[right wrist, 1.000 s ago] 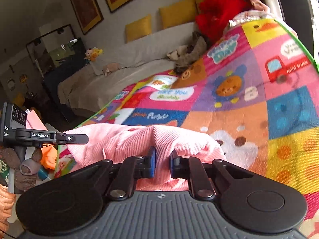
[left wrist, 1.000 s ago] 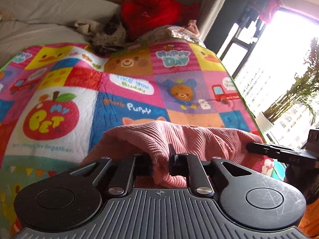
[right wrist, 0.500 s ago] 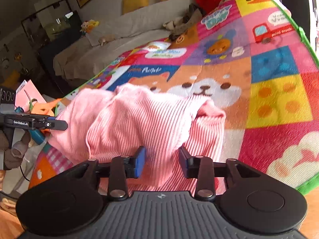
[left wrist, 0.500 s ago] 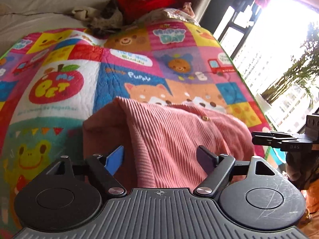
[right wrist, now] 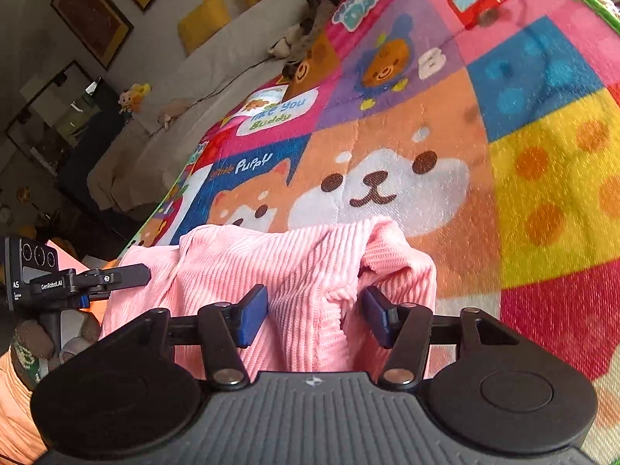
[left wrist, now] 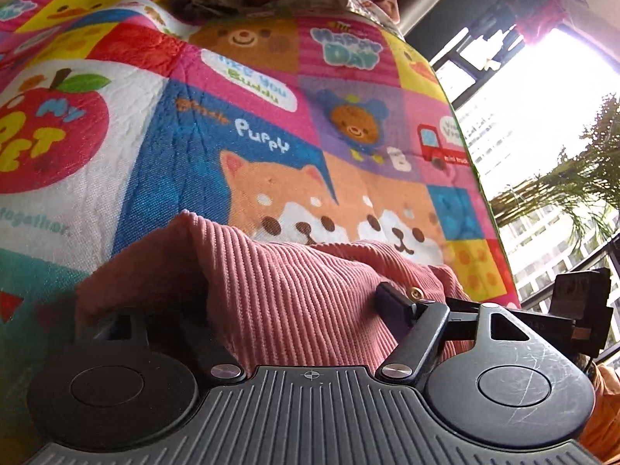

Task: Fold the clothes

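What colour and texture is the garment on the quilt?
Pink, ribbed like corduroy: the garment shows best in the right wrist view.

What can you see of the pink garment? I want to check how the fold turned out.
The pink garment is ribbed, corduroy-like fabric with a small round button on top. It lies bunched in a loose, uneven heap at the near edge of the colourful play mat, partly covering the puppy faces. One corner sticks up on its left side; the right end droops in a soft roll. Both the left gripper and the right gripper straddle it, jaws closing, pads not yet pressing it.
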Motion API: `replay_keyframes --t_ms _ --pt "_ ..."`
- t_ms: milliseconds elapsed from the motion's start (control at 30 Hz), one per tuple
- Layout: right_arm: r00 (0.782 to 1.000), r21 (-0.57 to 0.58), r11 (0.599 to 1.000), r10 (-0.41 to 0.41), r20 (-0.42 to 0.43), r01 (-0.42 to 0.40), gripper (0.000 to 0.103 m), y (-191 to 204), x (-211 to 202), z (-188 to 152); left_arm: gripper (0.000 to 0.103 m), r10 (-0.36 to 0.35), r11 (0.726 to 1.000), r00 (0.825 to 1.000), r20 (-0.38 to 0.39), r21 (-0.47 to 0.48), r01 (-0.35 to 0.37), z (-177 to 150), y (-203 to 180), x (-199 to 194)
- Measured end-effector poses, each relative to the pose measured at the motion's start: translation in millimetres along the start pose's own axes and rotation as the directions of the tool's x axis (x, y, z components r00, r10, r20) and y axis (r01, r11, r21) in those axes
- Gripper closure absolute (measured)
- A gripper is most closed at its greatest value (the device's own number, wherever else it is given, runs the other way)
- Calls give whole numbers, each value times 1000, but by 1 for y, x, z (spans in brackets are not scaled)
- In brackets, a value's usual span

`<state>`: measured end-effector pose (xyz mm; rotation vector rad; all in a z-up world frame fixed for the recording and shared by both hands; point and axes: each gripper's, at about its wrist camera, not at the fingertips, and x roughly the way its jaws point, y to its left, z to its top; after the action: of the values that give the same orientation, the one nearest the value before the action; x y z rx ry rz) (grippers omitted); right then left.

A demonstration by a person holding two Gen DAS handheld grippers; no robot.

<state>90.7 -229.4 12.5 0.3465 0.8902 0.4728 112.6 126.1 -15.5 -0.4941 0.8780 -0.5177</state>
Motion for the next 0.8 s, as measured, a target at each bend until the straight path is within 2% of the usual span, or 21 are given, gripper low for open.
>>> replay_keyframes --t_ms 100,233,367,467,533,600,667,733,800 --pt "1000 -82 996 -20 22 22 74 10 12 12 45 -8 1000 999 43 -7 8 12 6 2" --pt "996 -110 992 -45 80 54 83 17 28 47 59 24 1000 992 123 -8 -24 34 12 0" --pt "986 -154 985 -57 155 81 84 23 38 79 59 92 996 977 193 1 -94 49 16 -4" --pt "982 -182 975 -95 165 125 83 26 45 88 53 154 987 972 177 20 -160 43 17 -5" --pt "981 -188 971 -118 152 146 82 23 46 84 37 184 979 966 182 51 -196 36 13 -11" --pt "978 -200 964 -149 148 177 69 20 42 74 33 217 967 955 203 88 -239 29 7 -21" --pt "972 -226 950 -183 150 214 63 18 35 63 28 249 951 942 226 125 -281 22 0 -31" --pt "964 -270 932 -198 181 242 61 24 24 56 27 240 946 927 288 144 -290 22 -12 -48" --pt "954 -313 911 -209 213 269 61 30 13 50 25 200 951 917 345 157 -267 26 -27 -61"
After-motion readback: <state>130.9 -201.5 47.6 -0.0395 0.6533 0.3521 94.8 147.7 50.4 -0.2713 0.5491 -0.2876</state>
